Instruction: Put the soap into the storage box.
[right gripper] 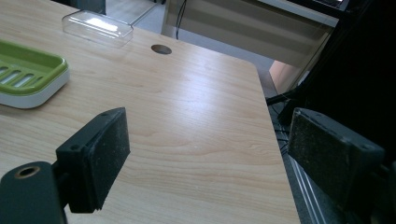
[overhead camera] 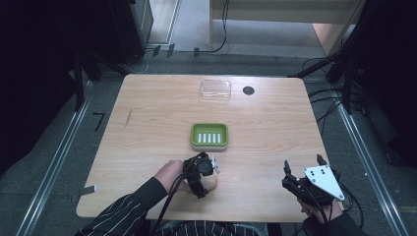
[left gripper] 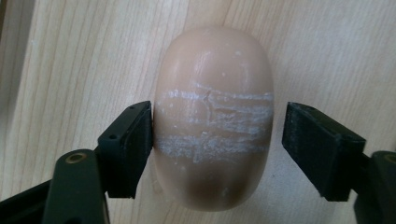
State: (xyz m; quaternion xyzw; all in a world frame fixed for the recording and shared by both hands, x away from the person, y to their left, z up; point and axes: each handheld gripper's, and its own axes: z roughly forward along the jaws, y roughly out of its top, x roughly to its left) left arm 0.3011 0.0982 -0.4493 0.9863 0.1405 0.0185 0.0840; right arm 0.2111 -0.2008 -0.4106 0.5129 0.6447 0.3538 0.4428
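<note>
Soap bar (left gripper: 212, 116) straddled by spread left gripper (left gripper: 217, 149); judged hard, slippery; best gripped across narrow middle.

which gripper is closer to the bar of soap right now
Left. The left gripper straddles the soap bar, one jaw touching it, the other just off. The right gripper hovers open near the table's right edge, well away.

Left gripper (overhead camera: 209, 179) hides most of soap (overhead camera: 211, 183).
</note>
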